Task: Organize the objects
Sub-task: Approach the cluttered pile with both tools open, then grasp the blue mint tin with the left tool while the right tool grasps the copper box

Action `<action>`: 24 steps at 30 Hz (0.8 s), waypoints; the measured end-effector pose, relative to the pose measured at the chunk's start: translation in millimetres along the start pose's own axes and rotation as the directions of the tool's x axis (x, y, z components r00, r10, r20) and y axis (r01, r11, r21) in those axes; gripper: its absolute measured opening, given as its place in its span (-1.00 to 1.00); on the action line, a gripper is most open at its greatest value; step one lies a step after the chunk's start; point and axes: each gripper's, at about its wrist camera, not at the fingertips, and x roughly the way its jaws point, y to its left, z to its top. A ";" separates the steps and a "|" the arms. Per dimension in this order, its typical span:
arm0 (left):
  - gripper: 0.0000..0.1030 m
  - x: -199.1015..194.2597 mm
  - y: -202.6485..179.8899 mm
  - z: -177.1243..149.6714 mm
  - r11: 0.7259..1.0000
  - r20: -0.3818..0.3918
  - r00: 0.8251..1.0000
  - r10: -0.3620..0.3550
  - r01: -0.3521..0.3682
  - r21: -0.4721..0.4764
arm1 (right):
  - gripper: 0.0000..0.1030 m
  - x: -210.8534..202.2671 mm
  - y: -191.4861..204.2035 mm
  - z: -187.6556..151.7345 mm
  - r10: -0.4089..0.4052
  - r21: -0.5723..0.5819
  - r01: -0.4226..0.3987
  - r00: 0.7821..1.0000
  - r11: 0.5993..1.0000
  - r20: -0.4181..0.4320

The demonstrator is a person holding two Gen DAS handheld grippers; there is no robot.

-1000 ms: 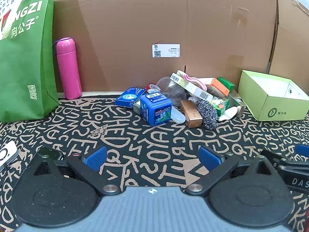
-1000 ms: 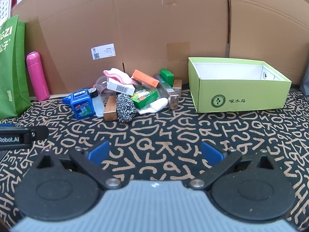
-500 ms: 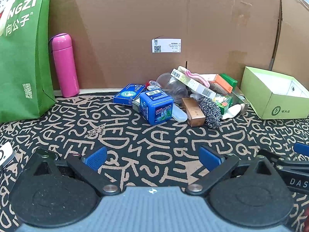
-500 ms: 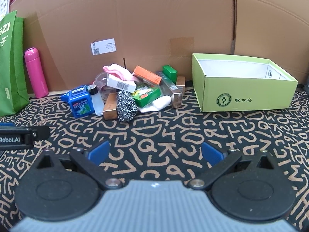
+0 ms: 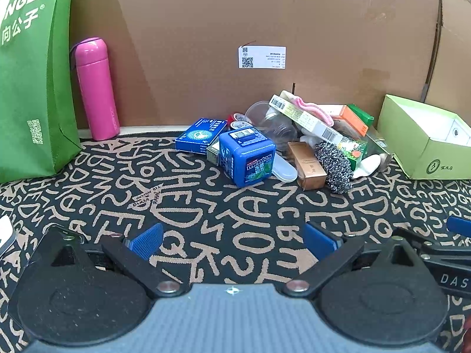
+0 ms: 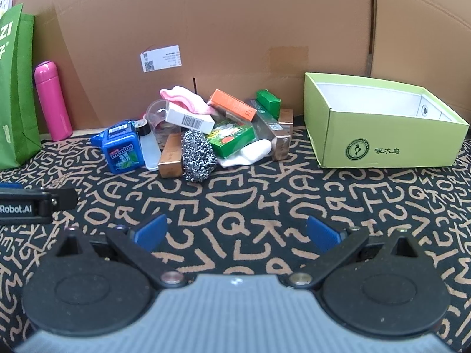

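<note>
Mat: I see a black cloth mat [image 6: 265,194] covered in tan scribbled letters.
Flask: my left camera shows a plain pink cylindrical flask [image 5: 95,88].
Bag: a green fabric bag [image 5: 29,88] with white lettering.
Tin: a blue cube-shaped mentos tin [image 5: 248,156], white wording, green on its label.
Scourer: a silver-grey steel wool scourer [image 6: 197,154], speckled dark and bright.
Cartons: I make out an orange carton [image 6: 231,107], a green carton [image 6: 232,141] with a red picture, and a white carton [image 6: 190,119] bearing a black barcode.
Box: a lime-green open cardboard box [image 6: 382,144], white inside, dark green round logo.
Pads: my right gripper's fingers [image 6: 150,231] carry blue pads on black arms.
</note>
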 end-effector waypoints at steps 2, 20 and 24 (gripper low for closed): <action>1.00 2.8 0.8 0.8 1.000 -0.002 1.000 -0.003 0.003 0.004 | 1.00 3.3 1.4 1.1 0.002 -0.001 -0.002 1.000 1.000 -0.001; 1.00 63.7 20.1 56.3 0.994 -0.014 0.994 -0.107 0.106 -0.030 | 0.52 65.2 61.8 22.3 0.265 -0.123 -0.260 0.964 0.958 0.022; 1.00 91.9 10.5 69.3 0.993 -0.036 0.993 -0.112 0.111 -0.030 | 0.36 89.6 67.1 29.8 0.250 -0.118 -0.248 0.968 0.962 0.005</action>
